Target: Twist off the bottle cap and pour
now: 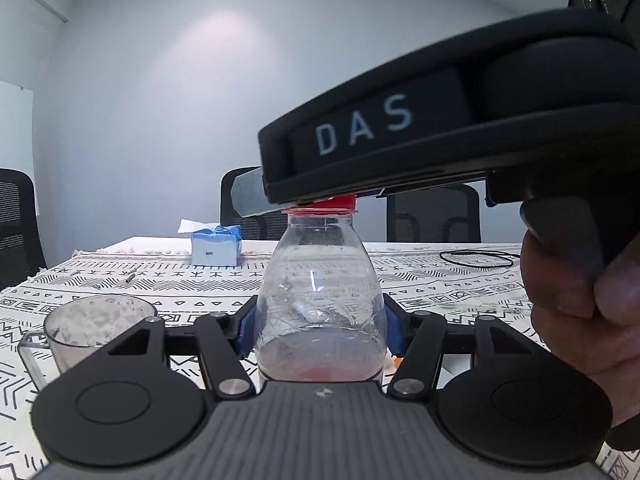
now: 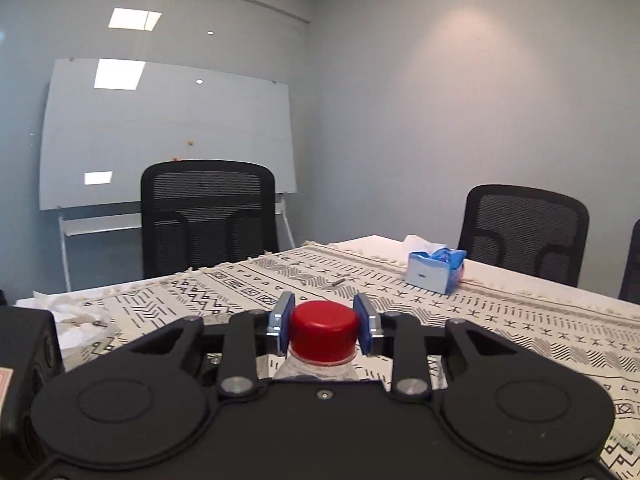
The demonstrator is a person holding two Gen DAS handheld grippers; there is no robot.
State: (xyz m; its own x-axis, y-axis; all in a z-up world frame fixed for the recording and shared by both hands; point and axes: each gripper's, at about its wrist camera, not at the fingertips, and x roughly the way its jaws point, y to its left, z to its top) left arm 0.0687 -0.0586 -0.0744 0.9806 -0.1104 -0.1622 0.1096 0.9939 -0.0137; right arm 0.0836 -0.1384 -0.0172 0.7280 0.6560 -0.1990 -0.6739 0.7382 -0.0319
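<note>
We find the clear bottle (image 1: 320, 300) standing upright on the patterned tablecloth (image 1: 440, 280), with a shallow layer of pinkish liquid in its base. The left gripper (image 1: 320, 332) is clamped on the bottle's lower body, its blue pads (image 1: 394, 330) pressed against both sides. The red cap (image 2: 323, 330) is seated on the bottle neck. The right gripper (image 2: 324, 322) sits over the top of the bottle with its pads (image 2: 282, 318) flanking the cap; a thin gap shows on each side, so we record its jaws as parted and not yet gripping. In the left wrist view, the right gripper's body marked "DAS" crosses above the bottle. A clear measuring cup (image 1: 94, 332) stands left of the bottle, nearby. A blue tissue box (image 1: 216, 246) rests beyond the bottle, well apart. A black cable loop (image 1: 478, 259) lies beyond the bottle to its right.
</note>
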